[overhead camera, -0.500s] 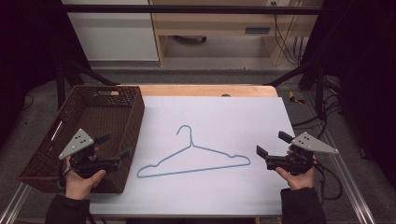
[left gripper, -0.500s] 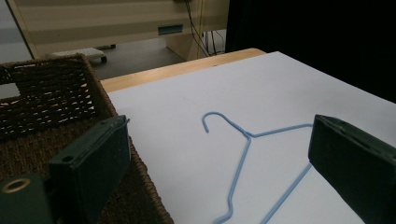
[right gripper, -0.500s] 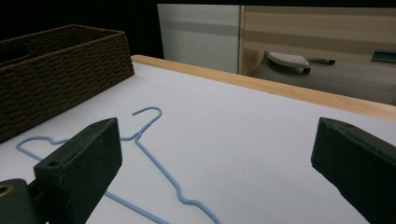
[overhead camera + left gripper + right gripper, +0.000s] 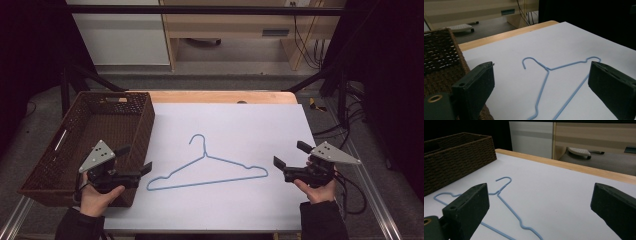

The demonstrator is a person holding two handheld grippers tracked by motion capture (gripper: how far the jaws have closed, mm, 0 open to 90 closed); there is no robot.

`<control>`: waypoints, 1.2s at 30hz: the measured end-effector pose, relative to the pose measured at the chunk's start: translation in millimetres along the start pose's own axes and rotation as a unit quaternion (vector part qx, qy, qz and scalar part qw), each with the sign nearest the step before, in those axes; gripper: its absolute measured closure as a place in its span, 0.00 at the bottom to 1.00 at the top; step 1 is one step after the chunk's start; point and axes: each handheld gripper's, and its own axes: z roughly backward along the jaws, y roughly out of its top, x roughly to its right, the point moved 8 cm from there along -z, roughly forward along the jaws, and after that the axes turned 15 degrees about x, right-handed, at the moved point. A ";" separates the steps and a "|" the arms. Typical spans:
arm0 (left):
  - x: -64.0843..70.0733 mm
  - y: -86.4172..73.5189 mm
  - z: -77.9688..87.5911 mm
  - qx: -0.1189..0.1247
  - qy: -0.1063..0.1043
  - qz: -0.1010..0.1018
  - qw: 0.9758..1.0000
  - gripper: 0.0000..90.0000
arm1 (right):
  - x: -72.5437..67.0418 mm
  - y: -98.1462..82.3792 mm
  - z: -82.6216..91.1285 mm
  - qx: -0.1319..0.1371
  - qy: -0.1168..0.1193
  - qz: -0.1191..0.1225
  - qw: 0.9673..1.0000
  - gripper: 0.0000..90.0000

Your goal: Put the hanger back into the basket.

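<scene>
A blue wire hanger [image 4: 204, 155] lies flat on the white tabletop [image 4: 250, 125], hook pointing away from me. My left gripper [image 4: 135, 159] is held at the hanger's left end, beside the basket, jaws wide apart and empty. My right gripper [image 4: 291, 154] is held just right of the hanger's right end, also open and empty. In the left gripper view the hanger [image 4: 546, 75] lies ahead between the open jaws of the left gripper [image 4: 540, 70]. In the right gripper view the hanger [image 4: 509, 207] lies low and left of the right gripper [image 4: 540, 192].
A brown wicker basket [image 4: 145, 125] stands along the table's left side, its inside bare as far as I can see; its wall [image 4: 461, 157] also appears in the right gripper view. A wooden strip [image 4: 220, 96] edges the far side. Cabinets and cables stand beyond.
</scene>
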 end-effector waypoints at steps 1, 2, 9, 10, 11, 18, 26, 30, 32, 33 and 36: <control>2.1 -0.8 -2.0 -0.003 -0.002 0.000 1.000 0.07 | -0.4 -0.1 -0.4 0.000 0.000 0.000 1.000 0.03; 4.1 -1.7 -3.9 -0.006 -0.004 -0.001 1.000 0.07 | -0.9 -0.4 -0.8 0.000 0.001 -0.001 1.000 0.03; 18.6 -9.9 -24.0 -0.037 -0.024 -0.016 0.999 0.08 | -2.3 -2.0 -2.5 -0.004 0.004 -0.001 1.000 0.03; 18.6 -9.9 -24.0 -0.037 -0.024 -0.016 0.999 0.08 | -2.3 -2.0 -2.5 -0.004 0.004 -0.001 1.000 0.03; 19.7 -10.9 -28.2 -0.041 -0.027 -0.015 0.999 0.08 | -3.1 -3.0 -3.8 -0.006 0.004 0.000 1.000 0.03; 24.7 -22.8 -58.1 -0.083 -0.044 -0.019 0.995 0.09 | -6.2 -6.5 -7.5 -0.014 0.008 0.000 1.000 0.03; 31.2 -39.0 -86.6 -0.135 -0.064 -0.034 0.988 0.10 | -7.4 -6.0 -8.3 -0.013 0.009 0.001 1.000 0.03; 34.1 -46.7 -101.1 -0.151 -0.067 -0.035 0.986 0.11 | -7.7 -5.6 -8.5 -0.012 0.010 0.001 1.000 0.03; 34.0 -51.6 -107.0 -0.164 -0.067 -0.037 0.983 0.11 | -8.0 -5.6 -8.5 -0.012 0.010 0.002 1.000 0.03; 33.4 -54.0 -109.7 -0.169 -0.064 -0.038 0.983 0.12 | -8.2 -5.6 -8.3 -0.013 0.011 0.002 1.000 0.03; 31.5 -61.5 -117.3 -0.185 -0.062 -0.043 0.980 0.13 | -8.0 -5.8 -8.4 -0.013 0.011 0.002 1.000 0.03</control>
